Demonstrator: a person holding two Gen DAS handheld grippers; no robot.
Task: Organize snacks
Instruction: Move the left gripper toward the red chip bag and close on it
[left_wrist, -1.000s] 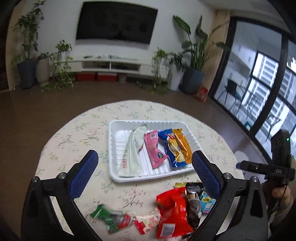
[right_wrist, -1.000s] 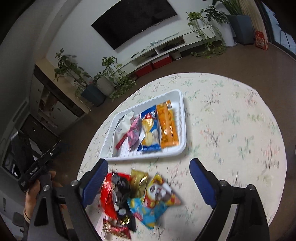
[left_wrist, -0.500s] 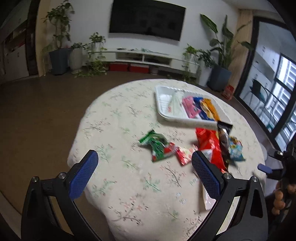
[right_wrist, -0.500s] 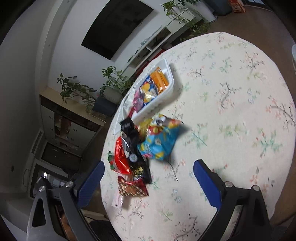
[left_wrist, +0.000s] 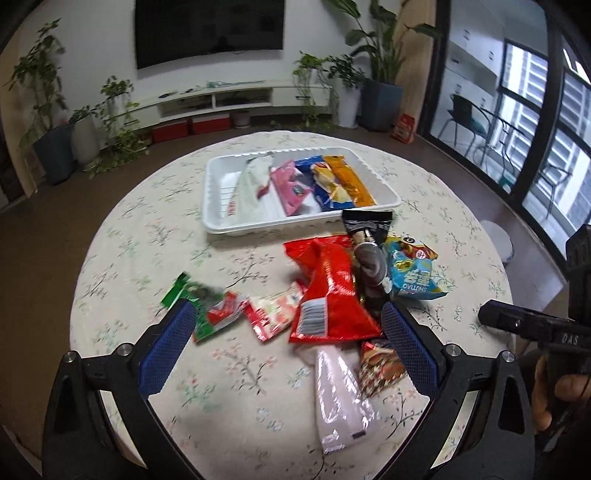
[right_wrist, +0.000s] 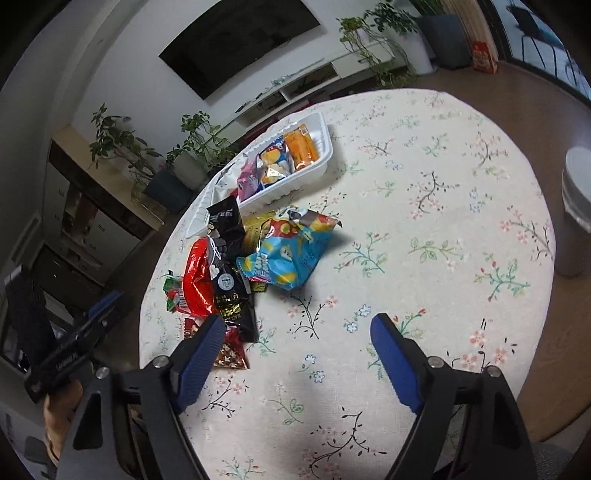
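A white tray (left_wrist: 212, 192) at the table's far side holds a white, a pink, a blue and an orange packet; it also shows in the right wrist view (right_wrist: 325, 157). Loose snacks lie in front of it: a red bag (left_wrist: 328, 291), a black packet (left_wrist: 365, 240), a blue bag (left_wrist: 412, 271), a green-red packet (left_wrist: 207, 310), a small red-white packet (left_wrist: 273, 314), a pale pink packet (left_wrist: 340, 395). My left gripper (left_wrist: 286, 345) is open and empty over the near snacks. My right gripper (right_wrist: 297, 356) is open and empty above bare cloth beside the blue bag (right_wrist: 288, 254).
The round table has a floral cloth (right_wrist: 443, 221). A grey stool (right_wrist: 576, 206) stands by its right edge. The left gripper's body (right_wrist: 66, 354) is at the table's left rim. A TV wall and plants are behind.
The left gripper has swung back to face the tray and come closer over the loose snacks. The right view has dropped nearer the table. No snack was picked up.
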